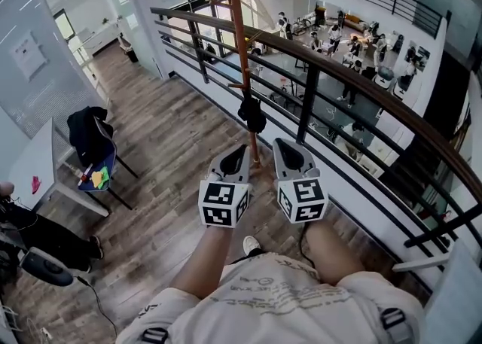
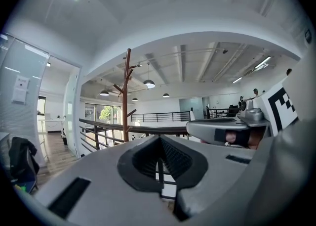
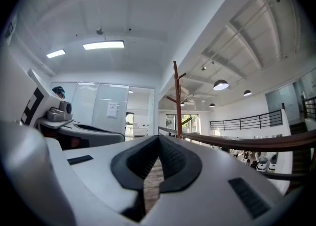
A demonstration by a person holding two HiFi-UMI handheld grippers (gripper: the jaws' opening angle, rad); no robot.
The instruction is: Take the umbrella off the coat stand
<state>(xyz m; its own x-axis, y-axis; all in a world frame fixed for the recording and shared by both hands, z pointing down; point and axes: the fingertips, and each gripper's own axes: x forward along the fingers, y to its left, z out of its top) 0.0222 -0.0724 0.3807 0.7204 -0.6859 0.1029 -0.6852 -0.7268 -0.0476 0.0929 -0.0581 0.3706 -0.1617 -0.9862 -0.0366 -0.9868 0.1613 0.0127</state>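
Our left tongs (image 1: 236, 159) and right tongs (image 1: 289, 154) are closed, empty, just short of the black folded umbrella (image 1: 252, 114) on the brown coat stand (image 1: 237, 34).

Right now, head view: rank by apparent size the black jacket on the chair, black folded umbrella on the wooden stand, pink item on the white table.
1. black jacket
2. black folded umbrella
3. pink item
Distances differ, so apparent size only.

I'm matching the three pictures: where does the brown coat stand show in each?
Head view: coat stand, top centre, pole running downward.
Left gripper view: upright, left of centre.
Right gripper view: upright, just right of centre.
Shared landmark: the curved handrail.
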